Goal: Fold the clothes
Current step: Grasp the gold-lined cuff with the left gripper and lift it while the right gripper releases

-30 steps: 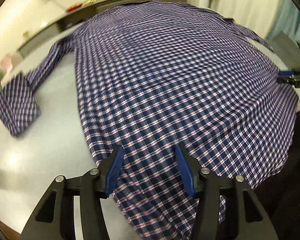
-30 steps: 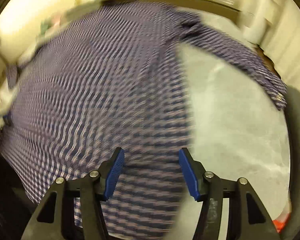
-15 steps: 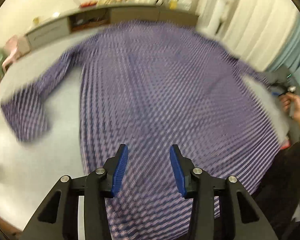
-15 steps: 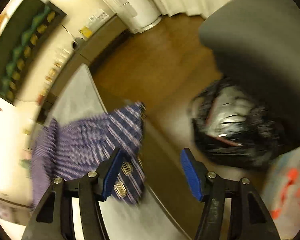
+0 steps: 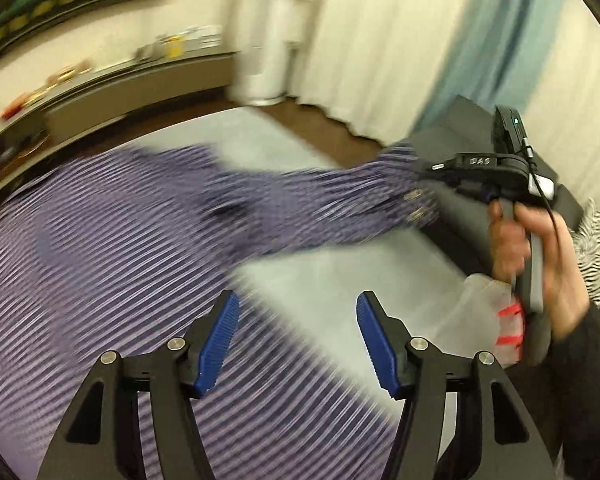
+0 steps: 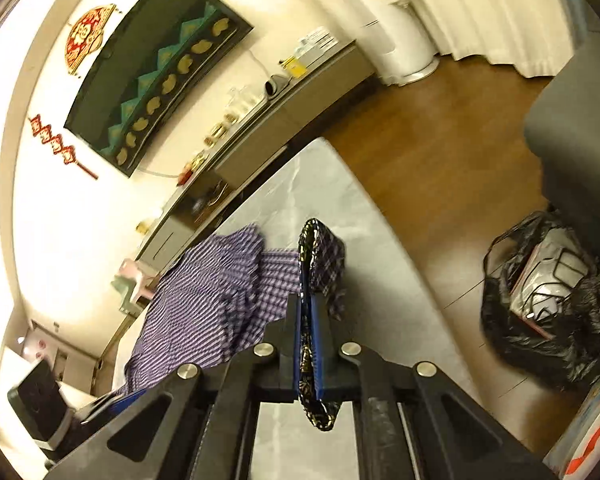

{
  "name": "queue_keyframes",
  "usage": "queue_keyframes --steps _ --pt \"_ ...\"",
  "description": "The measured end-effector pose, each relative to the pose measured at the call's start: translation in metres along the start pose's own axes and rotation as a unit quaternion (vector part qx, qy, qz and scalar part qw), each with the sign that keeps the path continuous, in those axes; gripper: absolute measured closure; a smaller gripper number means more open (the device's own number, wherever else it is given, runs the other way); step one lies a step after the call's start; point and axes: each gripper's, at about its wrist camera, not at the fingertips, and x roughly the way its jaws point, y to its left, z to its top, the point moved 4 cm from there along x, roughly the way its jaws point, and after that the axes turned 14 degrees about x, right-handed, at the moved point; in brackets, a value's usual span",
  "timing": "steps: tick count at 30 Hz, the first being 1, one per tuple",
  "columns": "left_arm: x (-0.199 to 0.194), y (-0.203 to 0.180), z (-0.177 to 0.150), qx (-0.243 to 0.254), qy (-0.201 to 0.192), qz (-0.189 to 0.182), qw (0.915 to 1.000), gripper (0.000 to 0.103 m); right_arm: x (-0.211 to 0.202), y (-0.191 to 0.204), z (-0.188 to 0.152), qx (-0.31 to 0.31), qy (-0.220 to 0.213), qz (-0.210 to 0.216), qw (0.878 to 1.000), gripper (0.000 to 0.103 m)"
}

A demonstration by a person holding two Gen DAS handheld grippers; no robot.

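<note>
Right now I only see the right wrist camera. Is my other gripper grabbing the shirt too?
Observer: No. The left gripper is open, jaws wide apart, over the shirt.
Operator: Where does my sleeve go?
Observer: The sleeve runs raised from the shirt's body across to the right gripper, shut on its cuff.
Operator: Who holds that one?
Observer: A hand wraps its handle.
</note>
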Motion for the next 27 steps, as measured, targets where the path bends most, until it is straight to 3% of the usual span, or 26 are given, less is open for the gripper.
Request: queue_keyframes --steps 3,6,11,13,14,15,16,18,20,23,27 --pt "0.032 -0.044 0.027 0.014 -0.032 -0.027 0.9990 0.041 0.001 0.010 -0.011 0.007 0.024 0.013 1.000 0.098" --pt "0.055 -0.068 0.031 0.007 -0.033 -0.030 0.9990 0.040 -0.012 0.020 -0.011 0.011 0.041 0.029 0.999 0.098" --pt "0.083 -0.071 0.027 0.005 -0.016 0.026 0.9995 0.040 -0.038 0.019 -0.008 0.022 0.053 0.047 0.997 0.098" --pt "0.090 -0.068 0.030 -0.002 -0.033 0.026 0.9991 0.043 -0.054 0.018 -0.008 0.025 0.059 0.055 0.996 0.098" --pt "0.094 -0.067 0.033 -0.004 -0.040 0.015 0.9991 0.048 -0.061 0.017 -0.009 0.026 0.061 0.057 0.996 0.098" --pt "0.098 -0.066 0.034 -0.004 -0.037 0.010 0.9993 0.084 -0.066 0.016 -0.009 0.019 0.056 0.050 0.997 0.097" --pt "0.103 -0.065 0.034 -0.001 -0.026 0.008 0.9996 0.095 -0.079 0.015 -0.008 0.014 0.046 0.045 0.998 0.096" --pt "0.103 -0.057 0.031 -0.006 -0.013 0.005 0.9999 0.095 -0.099 0.014 -0.011 -0.003 0.007 0.016 1.000 0.087" --pt "0.085 -0.038 0.035 -0.020 -0.015 0.013 0.9996 0.096 -0.123 0.014 -0.018 -0.027 -0.039 -0.032 0.998 0.052" --pt "0.038 0.014 0.052 -0.071 -0.041 0.025 0.9963 0.096 -0.137 0.026 -0.072 -0.058 -0.046 -0.064 0.995 0.048" --pt "-0.020 0.083 0.089 -0.100 -0.050 0.058 0.9921 0.096 -0.105 0.044 -0.188 -0.138 0.040 -0.098 0.985 0.046"
